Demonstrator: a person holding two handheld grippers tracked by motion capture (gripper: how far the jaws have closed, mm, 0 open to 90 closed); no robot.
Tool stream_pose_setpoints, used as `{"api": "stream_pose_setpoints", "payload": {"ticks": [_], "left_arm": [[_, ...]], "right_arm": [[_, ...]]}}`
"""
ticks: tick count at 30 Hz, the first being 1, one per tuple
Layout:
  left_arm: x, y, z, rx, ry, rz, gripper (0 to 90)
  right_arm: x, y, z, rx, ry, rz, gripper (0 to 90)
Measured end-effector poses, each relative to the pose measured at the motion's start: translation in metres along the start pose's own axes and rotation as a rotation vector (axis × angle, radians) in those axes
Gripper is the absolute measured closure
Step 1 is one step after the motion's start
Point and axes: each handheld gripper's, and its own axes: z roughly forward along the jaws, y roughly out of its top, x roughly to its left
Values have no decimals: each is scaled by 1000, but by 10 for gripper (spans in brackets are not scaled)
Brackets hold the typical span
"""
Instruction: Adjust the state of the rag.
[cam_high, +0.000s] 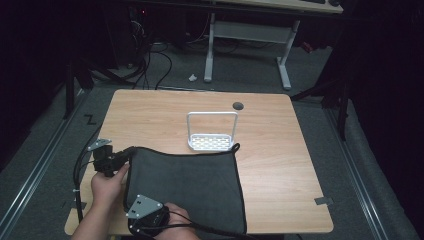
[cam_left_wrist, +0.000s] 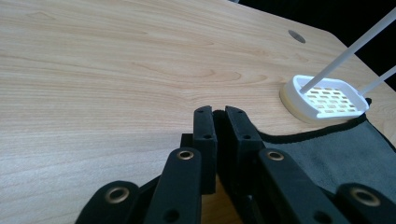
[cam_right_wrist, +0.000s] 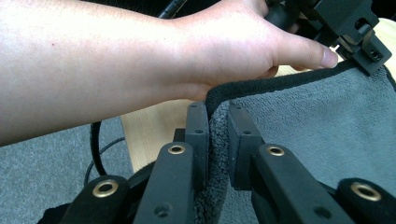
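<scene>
Gripping the cloth (cam_high: 187, 182) along its left edge, both grippers are clamping it: the left gripper (cam_left_wrist: 219, 122) at the far corner, the right gripper (cam_right_wrist: 217, 126) at the near one. A lift or fold is probably coming next, needing both hands moving together. The cloth is lying flat, its far edge touching the rack (cam_high: 212, 142).

L claw (cam_left_wrist: 219, 122) clamped on cloth (cam_high: 187, 182) corner; R claw (cam_right_wrist: 218, 135) pinching near edge.
</scene>
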Motion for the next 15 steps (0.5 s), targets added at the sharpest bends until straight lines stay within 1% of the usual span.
{"api": "stream_pose_setpoints", "payload": {"ticks": [6,8,11,15], "left_arm": [[-11,2,7,2,-1,8,835],[-16,2,9,-8,-8,4,834],[-25,3,15,-5,-7,16,834],[-39,4,22,-7,-10,23,833]], "right_arm": [[-5,-3,-9,-12,-20,2,816],[-6,-6,-13,-16,-29,5,816],[-10,-12,-22,-16,-49,7,816],[-17,-21,-35,-18,-73,19,816]]}}
